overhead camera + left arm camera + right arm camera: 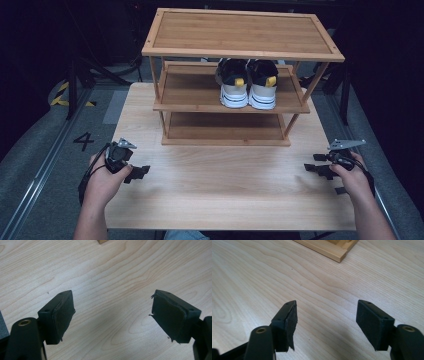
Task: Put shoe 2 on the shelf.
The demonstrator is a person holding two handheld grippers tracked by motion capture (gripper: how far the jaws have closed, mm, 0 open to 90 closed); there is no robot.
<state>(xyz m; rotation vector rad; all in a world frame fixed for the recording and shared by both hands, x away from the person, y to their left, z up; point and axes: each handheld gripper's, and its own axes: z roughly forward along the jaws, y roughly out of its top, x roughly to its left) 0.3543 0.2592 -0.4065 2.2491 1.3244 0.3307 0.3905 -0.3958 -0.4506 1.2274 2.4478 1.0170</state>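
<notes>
A three-tier bamboo shoe rack [235, 75] stands at the back of the light wood table [225, 190]. A pair of black, white and yellow sneakers [247, 82] sits on its middle shelf, heels toward me. My left gripper [142, 171] rests low at the table's left front, open, with bare wood between its pads [62, 317]. My right gripper [311, 163] sits low at the right front, jaws wide open, nothing between its pads [373, 323]. The rack's bottom corner [337, 252] lies ahead of the right gripper [325, 322]. In its own view the left gripper [112, 317] faces bare tabletop.
The rack's top shelf [240, 32] and bottom shelf [225, 127] hold nothing. Dark floor with a painted "4" [83, 140] and a tripod leg [75, 85] lies left of the table. A small wooden corner [102, 241] pokes in at the top of the left gripper view.
</notes>
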